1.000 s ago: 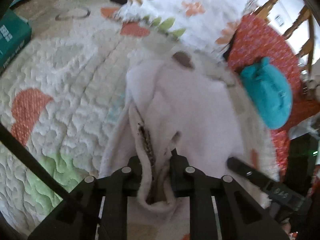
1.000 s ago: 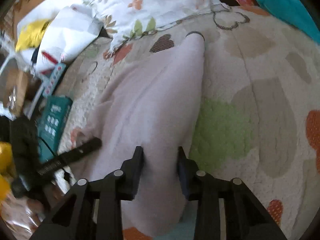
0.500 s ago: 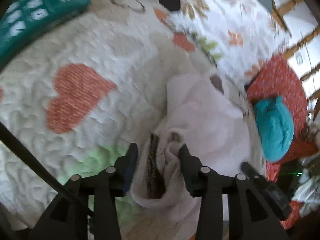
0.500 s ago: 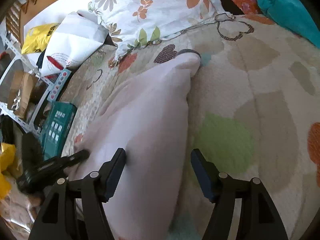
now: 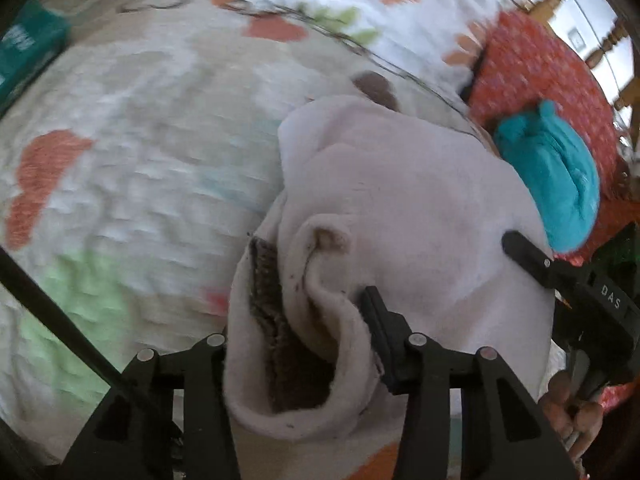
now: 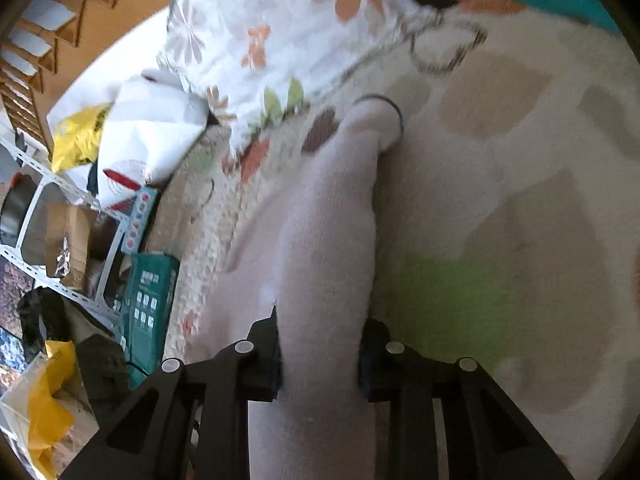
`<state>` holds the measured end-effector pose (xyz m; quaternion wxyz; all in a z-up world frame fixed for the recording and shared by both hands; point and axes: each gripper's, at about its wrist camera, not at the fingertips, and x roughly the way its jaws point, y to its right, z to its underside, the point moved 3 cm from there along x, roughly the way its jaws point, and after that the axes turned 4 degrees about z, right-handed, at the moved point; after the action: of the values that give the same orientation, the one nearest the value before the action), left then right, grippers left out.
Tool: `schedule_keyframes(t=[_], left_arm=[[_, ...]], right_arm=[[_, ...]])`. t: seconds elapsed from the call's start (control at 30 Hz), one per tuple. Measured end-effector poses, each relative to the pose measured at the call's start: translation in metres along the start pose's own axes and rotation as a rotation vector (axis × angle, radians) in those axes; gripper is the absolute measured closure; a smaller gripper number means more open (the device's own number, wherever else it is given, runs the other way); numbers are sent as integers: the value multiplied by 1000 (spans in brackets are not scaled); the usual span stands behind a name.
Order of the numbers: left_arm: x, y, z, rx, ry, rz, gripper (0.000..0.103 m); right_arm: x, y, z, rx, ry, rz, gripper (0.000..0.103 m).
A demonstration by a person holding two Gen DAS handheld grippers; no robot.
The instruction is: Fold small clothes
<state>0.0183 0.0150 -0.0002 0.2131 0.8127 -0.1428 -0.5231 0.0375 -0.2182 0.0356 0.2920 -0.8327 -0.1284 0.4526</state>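
My left tongs point(image 5: 296, 344) are clenched on a bunched fold of the pale pink fleece garment point(image 5: 400, 208), whose brown inner lining point(image 5: 276, 320) shows at the opening right between the fingers. My right tongs point(image 6: 320, 356) are clenched on another stretch of the same garment point(image 6: 332, 240), which runs forward from them as a long ridge to a dark-edged cuff point(image 6: 380, 120). In the left view I see the right tongs point(image 5: 560, 276) pressed on the garment's far edge.

The garment lies on a quilted bedspread point(image 5: 120, 152) with orange, green and beige hearts; in the right view it lies to the left of a green heart point(image 6: 448, 304). Beyond it sits a white floral pillow point(image 6: 272, 28), and to the right in the left view a teal cloth point(image 5: 556, 176) rests on a red patterned cover point(image 5: 532, 64). A teal box point(image 6: 152, 308) lies at the bed's left edge, with metal shelving point(image 6: 52, 216) and yellow bags point(image 6: 76, 136) further off.
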Motion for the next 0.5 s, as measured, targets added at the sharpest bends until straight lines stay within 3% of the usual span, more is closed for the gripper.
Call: schedule_keyframes(t=[0.07, 0.2, 0.33, 0.4, 0.5], left_arm=[[9, 9, 2, -2, -22, 4, 58], [15, 15, 0, -1, -25, -34, 54], [7, 2, 1, -35, -19, -23, 43], [2, -5, 3, -53, -23, 5, 43], [-8, -12, 8, -53, -21, 20, 41]], right_arm=[[-12, 16, -4, -3, 18, 60, 72], [-12, 36, 2, -60, -27, 220, 58], [-64, 10, 5, -170, 145, 342, 57], [-80, -15, 11, -256, 193, 347, 57], [-76, -35, 25, -320, 153, 296, 57]])
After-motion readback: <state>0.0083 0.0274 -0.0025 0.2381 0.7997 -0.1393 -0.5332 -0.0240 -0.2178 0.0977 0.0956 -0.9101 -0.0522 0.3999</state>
